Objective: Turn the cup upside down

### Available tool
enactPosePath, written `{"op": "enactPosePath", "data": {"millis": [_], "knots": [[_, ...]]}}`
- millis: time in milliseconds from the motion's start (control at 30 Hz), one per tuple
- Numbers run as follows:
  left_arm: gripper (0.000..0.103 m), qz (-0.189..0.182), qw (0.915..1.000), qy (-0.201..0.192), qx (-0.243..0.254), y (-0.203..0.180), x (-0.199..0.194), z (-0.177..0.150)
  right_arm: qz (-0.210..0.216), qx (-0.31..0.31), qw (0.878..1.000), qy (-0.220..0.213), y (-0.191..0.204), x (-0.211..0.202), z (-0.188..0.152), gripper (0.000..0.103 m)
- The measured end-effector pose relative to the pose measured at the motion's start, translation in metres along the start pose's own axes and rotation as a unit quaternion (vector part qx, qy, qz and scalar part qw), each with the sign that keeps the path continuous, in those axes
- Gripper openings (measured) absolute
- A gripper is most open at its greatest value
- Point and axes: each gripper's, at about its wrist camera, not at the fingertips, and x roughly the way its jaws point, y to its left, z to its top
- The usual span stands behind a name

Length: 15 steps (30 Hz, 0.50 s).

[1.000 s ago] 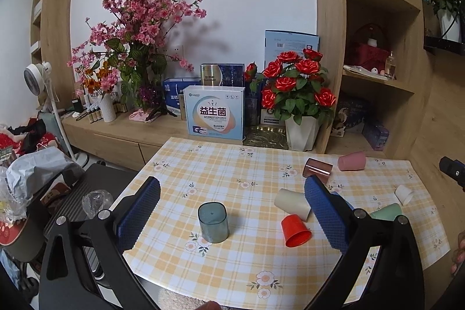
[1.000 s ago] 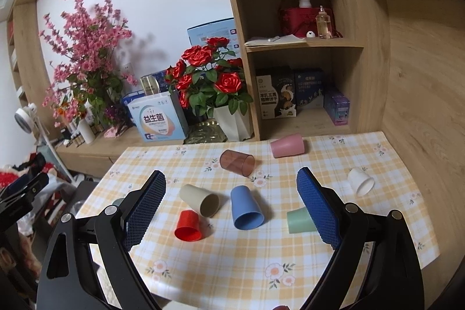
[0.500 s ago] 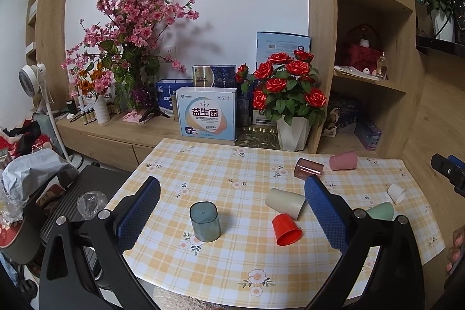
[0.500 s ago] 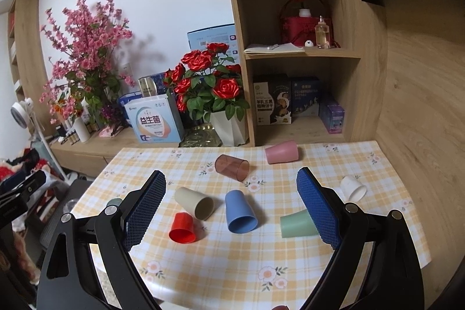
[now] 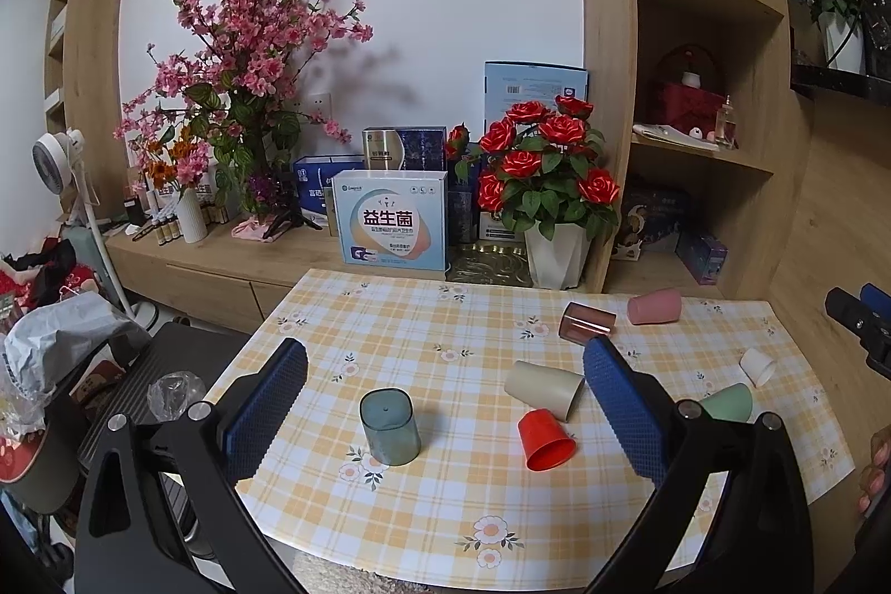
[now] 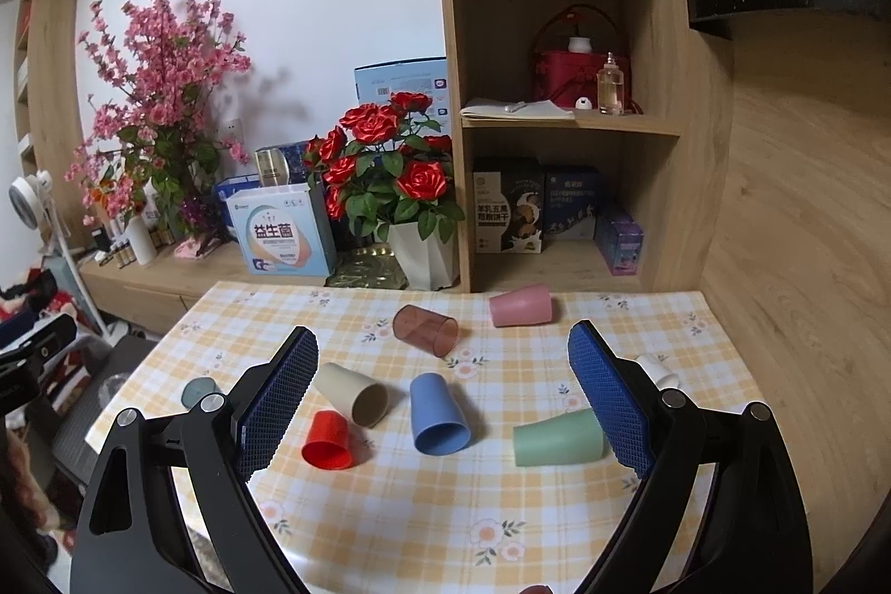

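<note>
The left gripper (image 5: pixel 444 374) and right gripper (image 6: pixel 442 363) hover above the table (image 5: pixel 445 499), jaws spread wide, holding nothing. The teal cup (image 5: pixel 388 427) stands inverted; the blue cup (image 6: pixel 439 415) lies sideways.

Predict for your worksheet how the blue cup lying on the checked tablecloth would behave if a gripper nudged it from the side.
The blue cup lies on its side, so it would probably roll. It tapers toward its base, so it would likely curve rather than run straight. It looks like thin plastic, likely light, and might skid on the glossy tablecloth.
</note>
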Motion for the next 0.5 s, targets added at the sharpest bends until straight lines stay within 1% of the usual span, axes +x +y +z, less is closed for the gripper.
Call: {"op": "enactPosePath", "data": {"millis": [500], "knots": [[0.097,0.001,1.0,-0.005,0.004,-0.0017,-0.0028,0.0021,-0.019,-0.009,1.0,-0.008,-0.0007,-0.0049,0.0026,0.088]]}}
